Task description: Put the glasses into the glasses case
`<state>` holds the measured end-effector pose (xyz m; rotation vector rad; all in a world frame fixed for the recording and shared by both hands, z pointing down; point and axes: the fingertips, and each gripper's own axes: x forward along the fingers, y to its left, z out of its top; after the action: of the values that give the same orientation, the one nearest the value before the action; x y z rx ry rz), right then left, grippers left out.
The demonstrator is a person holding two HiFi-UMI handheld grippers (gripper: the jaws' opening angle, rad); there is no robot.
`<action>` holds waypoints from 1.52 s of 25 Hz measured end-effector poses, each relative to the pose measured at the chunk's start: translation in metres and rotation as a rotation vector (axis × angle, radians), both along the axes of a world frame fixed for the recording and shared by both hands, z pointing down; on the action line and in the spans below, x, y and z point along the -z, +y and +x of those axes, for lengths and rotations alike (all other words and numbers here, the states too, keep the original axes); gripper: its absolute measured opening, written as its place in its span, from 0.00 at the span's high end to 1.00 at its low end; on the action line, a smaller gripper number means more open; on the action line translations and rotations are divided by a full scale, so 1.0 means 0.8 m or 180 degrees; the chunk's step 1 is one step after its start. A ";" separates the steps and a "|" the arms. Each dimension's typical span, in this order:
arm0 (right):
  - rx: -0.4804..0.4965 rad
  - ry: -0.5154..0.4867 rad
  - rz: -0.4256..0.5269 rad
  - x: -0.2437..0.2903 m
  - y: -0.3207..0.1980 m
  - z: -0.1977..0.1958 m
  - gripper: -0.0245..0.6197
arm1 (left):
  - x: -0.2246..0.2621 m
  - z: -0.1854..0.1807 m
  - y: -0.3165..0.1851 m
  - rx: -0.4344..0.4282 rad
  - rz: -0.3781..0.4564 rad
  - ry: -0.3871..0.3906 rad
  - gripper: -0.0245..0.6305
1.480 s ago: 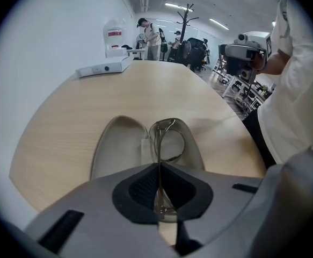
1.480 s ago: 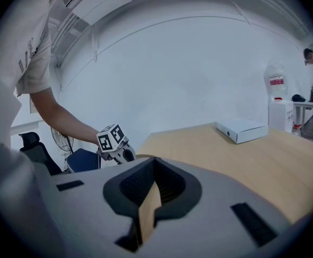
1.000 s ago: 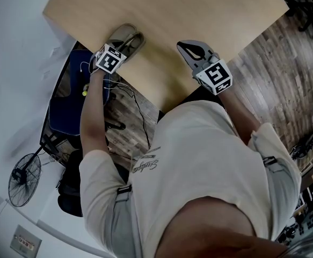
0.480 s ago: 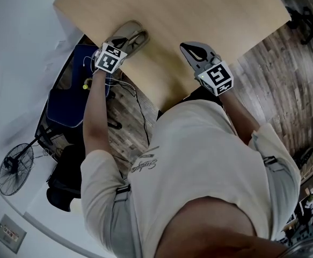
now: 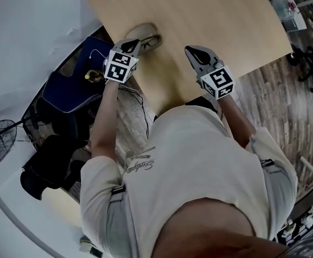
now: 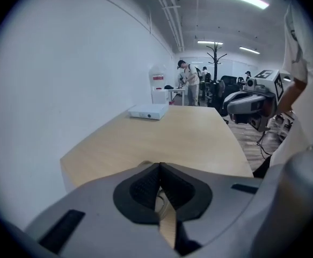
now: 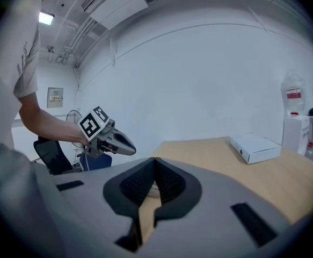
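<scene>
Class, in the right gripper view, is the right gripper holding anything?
No, the right gripper has its fingers shut together with nothing between them.

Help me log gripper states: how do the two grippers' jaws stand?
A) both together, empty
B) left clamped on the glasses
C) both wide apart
A: the left gripper and the right gripper each show their jaws meeting at the tips with nothing between them.

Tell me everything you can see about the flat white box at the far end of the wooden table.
The flat white rectangular box looks like cardboard and appears closed, with a small dark spot on one side. It lies flat on the light wooden table, toward the end farthest from the person. Only the tabletop touches it, and nothing rests on top of it or leans against it.
</scene>
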<state>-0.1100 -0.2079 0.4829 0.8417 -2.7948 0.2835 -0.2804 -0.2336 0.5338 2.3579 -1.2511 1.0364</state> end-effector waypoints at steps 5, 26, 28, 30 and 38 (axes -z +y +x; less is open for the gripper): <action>0.0173 -0.0031 0.0195 0.038 0.003 -0.024 0.97 | 0.052 -0.004 0.032 0.0405 0.0374 0.0037 0.94; 0.0833 -0.0282 0.0651 0.161 0.026 -0.102 0.97 | 0.202 -0.057 0.116 0.1583 0.1369 0.0600 0.94; 0.0860 -0.0286 0.0707 0.171 0.027 -0.106 0.97 | 0.207 -0.061 0.119 0.1630 0.1405 0.0623 0.94; 0.0861 -0.0304 0.0755 0.181 0.027 -0.108 0.97 | 0.217 -0.062 0.120 0.1640 0.1475 0.0638 0.94; 0.0776 -0.0491 0.0683 0.205 0.024 -0.107 0.97 | 0.235 -0.067 0.129 0.1683 0.1573 0.0805 0.94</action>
<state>-0.1954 -0.1884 0.3187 0.5295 -3.0741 0.0083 -0.3336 -0.1305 0.3461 2.1635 -2.0393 0.2748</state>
